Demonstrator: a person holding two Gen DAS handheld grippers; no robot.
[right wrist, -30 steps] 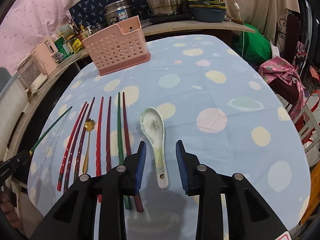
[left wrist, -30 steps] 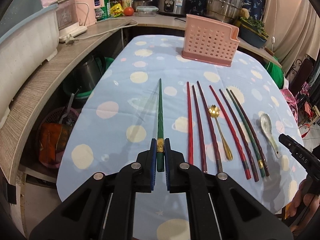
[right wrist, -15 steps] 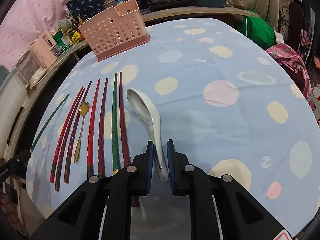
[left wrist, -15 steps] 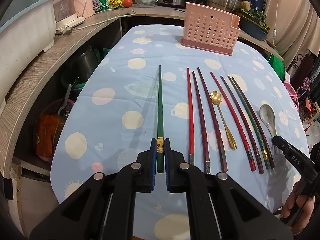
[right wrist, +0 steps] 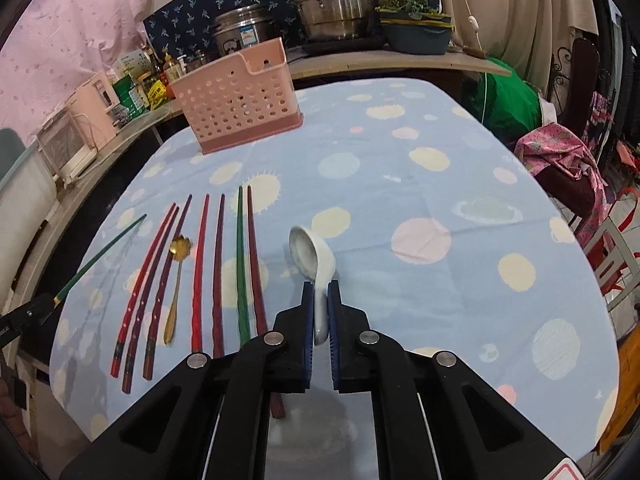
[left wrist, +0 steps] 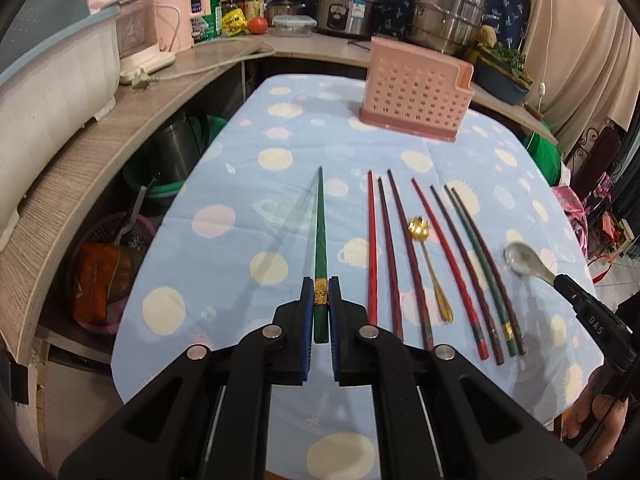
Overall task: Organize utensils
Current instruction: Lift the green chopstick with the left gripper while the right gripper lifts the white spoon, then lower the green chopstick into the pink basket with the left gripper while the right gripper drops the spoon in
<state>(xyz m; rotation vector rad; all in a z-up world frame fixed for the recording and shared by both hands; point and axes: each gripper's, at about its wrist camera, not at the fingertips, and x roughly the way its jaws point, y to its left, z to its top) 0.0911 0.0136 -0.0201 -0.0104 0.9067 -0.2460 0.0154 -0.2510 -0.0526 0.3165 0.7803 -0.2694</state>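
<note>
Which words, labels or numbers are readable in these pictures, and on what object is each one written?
"DAS": on the side of the right tongs, seen from the left wrist view.
Label on the rice cooker: too small to read.
Labels on the bottles and packets on the counter: blurred, unreadable.

Left wrist view low over the surface [left wrist: 280,380] near edge, facing the basket [left wrist: 416,98], right wrist view likewise from further right, angled left, both close, sharing chopsticks [right wrist: 200,272], basket [right wrist: 240,100], far counter [right wrist: 400,62]
</note>
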